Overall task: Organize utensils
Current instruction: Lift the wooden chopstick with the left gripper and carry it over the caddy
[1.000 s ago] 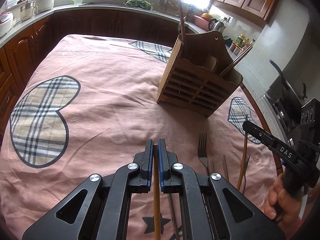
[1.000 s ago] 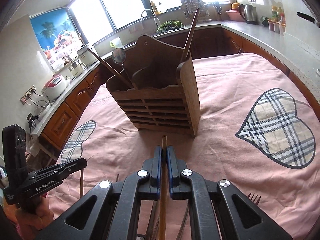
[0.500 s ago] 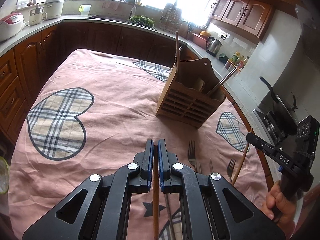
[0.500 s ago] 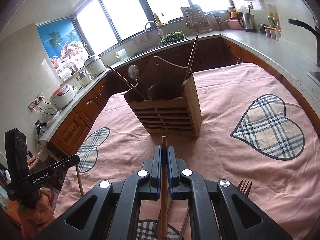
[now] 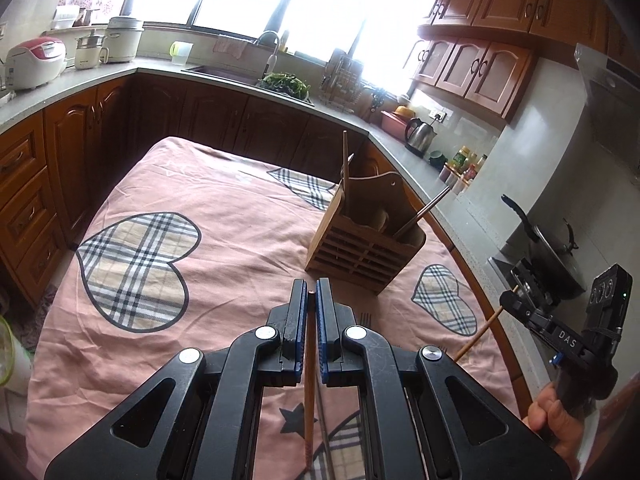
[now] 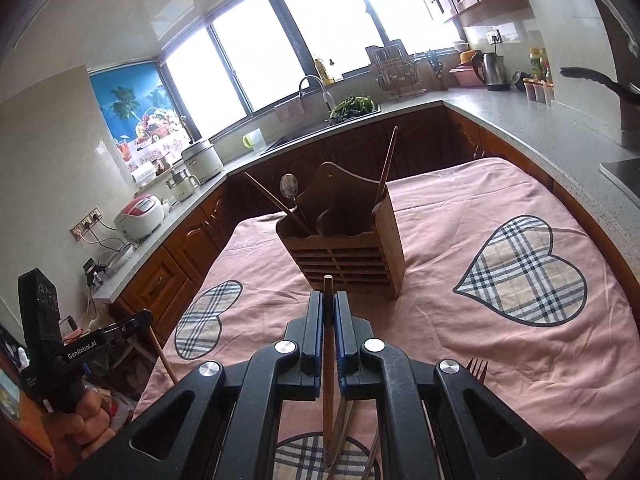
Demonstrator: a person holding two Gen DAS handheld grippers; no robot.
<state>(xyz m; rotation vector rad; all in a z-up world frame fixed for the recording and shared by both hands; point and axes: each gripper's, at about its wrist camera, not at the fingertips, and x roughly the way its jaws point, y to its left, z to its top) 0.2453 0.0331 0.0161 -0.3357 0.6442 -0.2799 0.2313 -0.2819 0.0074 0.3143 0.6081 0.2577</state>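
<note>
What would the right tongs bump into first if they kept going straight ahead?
Probably the wooden utensil holder. The right tongs, shut on a chopstick, aim at its slatted front, with only pink tablecloth between. The chopstick tip would likely touch first, though depth is hard to judge.

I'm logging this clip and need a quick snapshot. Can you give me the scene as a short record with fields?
setting: kitchen table under a pink cloth
left gripper: shut on a chopstick
right gripper: shut on a chopstick
holder: wooden utensil holder, upright, with a spoon and chopsticks inside
left on the cloth: fork
</note>
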